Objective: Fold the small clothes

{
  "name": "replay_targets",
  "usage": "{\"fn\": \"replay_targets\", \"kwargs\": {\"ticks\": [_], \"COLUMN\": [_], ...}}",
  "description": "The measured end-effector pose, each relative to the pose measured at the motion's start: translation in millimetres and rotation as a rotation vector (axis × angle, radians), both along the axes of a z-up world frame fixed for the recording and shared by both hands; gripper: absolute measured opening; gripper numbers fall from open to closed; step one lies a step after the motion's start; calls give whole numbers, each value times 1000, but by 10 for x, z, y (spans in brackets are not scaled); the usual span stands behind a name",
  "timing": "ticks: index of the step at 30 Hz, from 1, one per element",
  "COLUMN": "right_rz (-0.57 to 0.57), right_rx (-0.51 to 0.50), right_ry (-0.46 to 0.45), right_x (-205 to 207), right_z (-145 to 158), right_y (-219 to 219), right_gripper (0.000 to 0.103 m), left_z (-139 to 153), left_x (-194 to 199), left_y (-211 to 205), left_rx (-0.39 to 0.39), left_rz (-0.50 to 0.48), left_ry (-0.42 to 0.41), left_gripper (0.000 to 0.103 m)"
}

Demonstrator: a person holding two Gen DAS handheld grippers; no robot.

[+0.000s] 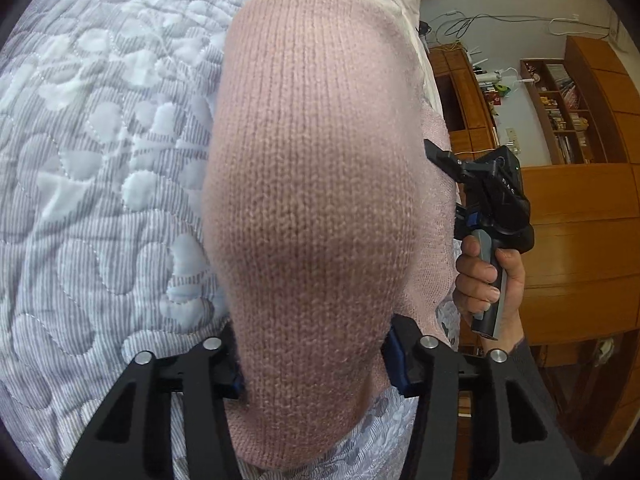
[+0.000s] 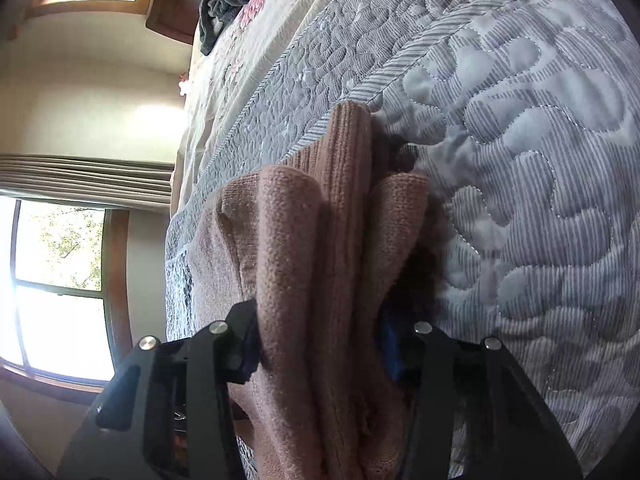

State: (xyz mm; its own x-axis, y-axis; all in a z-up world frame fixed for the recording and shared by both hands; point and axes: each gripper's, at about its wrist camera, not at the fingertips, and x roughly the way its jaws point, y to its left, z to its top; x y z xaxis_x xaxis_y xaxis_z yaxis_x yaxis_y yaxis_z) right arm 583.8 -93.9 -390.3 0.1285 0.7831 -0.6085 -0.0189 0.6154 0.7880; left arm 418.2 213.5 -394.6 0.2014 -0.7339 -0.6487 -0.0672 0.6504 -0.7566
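- While the pink knit garment (image 1: 308, 184) is pinched at two places, one relation governs the coming move: the cloth runs forward from each gripper, along its fingers, out over the quilted bedspread (image 1: 92, 152).
- Left gripper (image 1: 314, 364): jaws are closed onto a thick bunch of the knit, and a wide gap is kept between them by the fabric. A rounded bulge of cloth fills the middle of the left wrist view, so what lies beyond it cannot be told.
- Garment body: more of the knit is seen lying on the bedspread to the right of the bulge, reaching toward the other tool.
- Right gripper (image 1: 444, 160): it is seen in the left wrist view just right of the garment's edge, with a hand (image 1: 488, 280) on its handle.
- In the right wrist view the right gripper is closed on several stacked pleats, and a ribbed edge (image 2: 352, 136) points far, toward the quilt's striped border (image 2: 360, 96).
- Judgement: both grips appear to be on one side of the garment, so a lift and carry across is probably called for; slippage of the bunched layers is the likely risk.
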Motion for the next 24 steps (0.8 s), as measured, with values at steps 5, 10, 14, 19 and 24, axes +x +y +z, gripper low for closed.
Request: {"fn": "replay_targets", "kwargs": {"ticks": [5, 10, 14, 19, 24], "right_rz": [-8, 3, 15, 56, 114], "right_rx": [42, 51, 93, 173, 224], "right_ry": [-39, -66, -76, -72, -4], "right_x": [-127, -273, -481, -908, -1440], "right_z": [227, 529, 734, 845, 550], "right_y": [7, 166, 294, 633, 1067], "right_gripper": [42, 42, 42, 42, 41], "left_z": [282, 664, 976, 1215, 1071], "left_x": [-51, -197, -523, -1147, -1825], "left_y": [0, 84, 297, 681, 1071], "left_rx": [54, 74, 95, 118, 140], "left_rz": [-22, -31, -38, -9, 44], "left_ry": [-33, -80, -128, -156, -115], "left_gripper": [37, 34, 34, 34, 34]}}
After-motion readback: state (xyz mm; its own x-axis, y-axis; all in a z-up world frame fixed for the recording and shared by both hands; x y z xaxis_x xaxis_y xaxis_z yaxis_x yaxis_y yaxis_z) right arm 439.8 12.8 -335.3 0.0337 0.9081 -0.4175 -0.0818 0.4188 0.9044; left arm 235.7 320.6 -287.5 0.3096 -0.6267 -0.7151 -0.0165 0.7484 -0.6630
